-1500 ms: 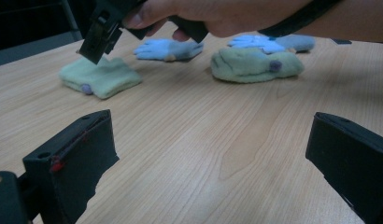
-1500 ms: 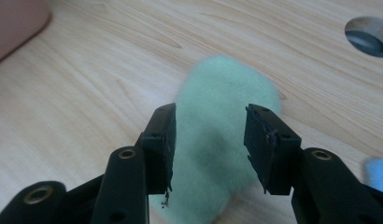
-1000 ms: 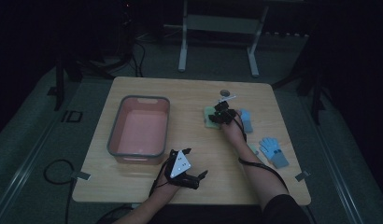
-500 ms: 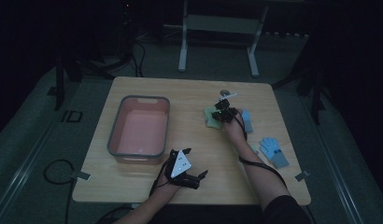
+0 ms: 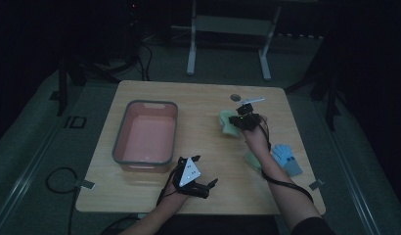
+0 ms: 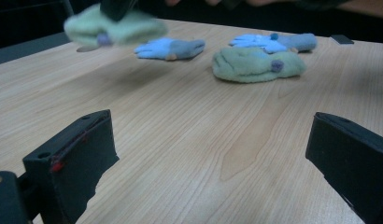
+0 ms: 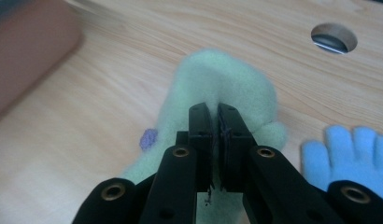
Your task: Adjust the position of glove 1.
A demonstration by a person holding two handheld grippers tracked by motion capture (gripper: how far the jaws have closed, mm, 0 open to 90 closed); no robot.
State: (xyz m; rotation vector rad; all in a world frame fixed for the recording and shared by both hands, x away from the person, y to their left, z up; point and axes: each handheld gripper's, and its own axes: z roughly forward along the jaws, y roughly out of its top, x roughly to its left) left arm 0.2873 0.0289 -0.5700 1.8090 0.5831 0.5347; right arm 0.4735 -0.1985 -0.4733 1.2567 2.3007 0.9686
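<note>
Wooden table (image 5: 208, 103) bears a pink tub (image 5: 145, 137) at left, while the right gripper (image 7: 216, 116), jaws clamped on a green mitten (image 7: 217, 84), lifts it clear, and the left gripper (image 6: 208, 154) rests wide open.

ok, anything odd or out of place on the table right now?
Nothing stands out. The right gripper is shut on a green glove lifted off the table; another green glove and two blue gloves lie flat, and the pink bin sits square.
</note>
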